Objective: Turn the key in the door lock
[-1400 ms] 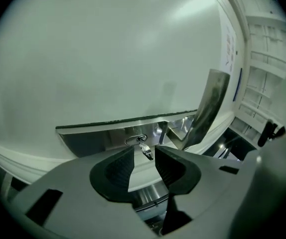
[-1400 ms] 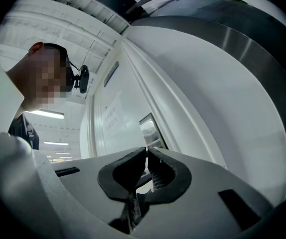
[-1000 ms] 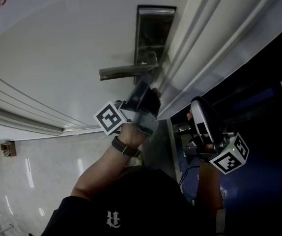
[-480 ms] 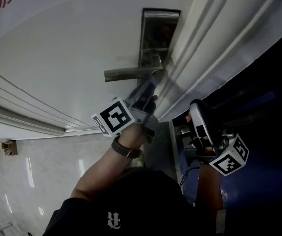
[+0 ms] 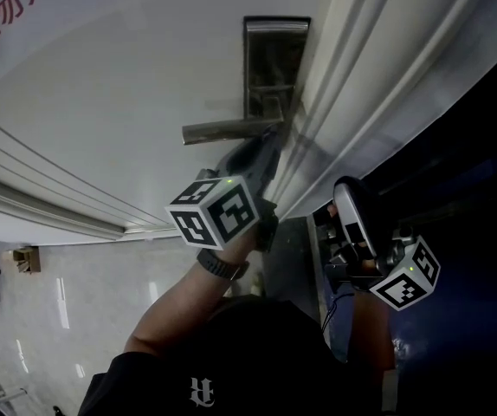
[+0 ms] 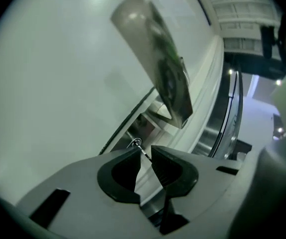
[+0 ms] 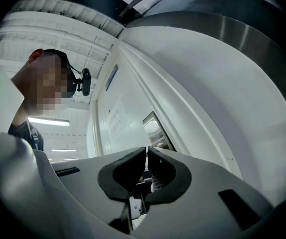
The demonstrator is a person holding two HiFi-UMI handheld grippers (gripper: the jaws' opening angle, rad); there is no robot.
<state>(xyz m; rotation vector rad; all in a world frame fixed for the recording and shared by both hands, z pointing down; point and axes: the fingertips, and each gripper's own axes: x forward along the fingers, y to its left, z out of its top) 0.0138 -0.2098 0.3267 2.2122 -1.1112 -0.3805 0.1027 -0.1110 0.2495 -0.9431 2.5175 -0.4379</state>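
I hold the left gripper (image 6: 145,151) at the lock (image 5: 274,59), by the handle (image 5: 227,130). Its jaws have just been closing and pinch the key (image 6: 137,144) at their tips: a thin sliver with a ring. Only that gripper's view shows it; the head view hides it. The right gripper (image 7: 146,149) is clenched, empty.

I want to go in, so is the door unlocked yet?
Not clearly. Done: the thin silver metal key sits at the dark metal lock plate, by the grey lever handle. In hand: the left gripper has just been closing its jaws, with the key between them. Left: finishing the turn; the pictures don't show whether the lock has released. The right gripper, shut and empty, waits aside.
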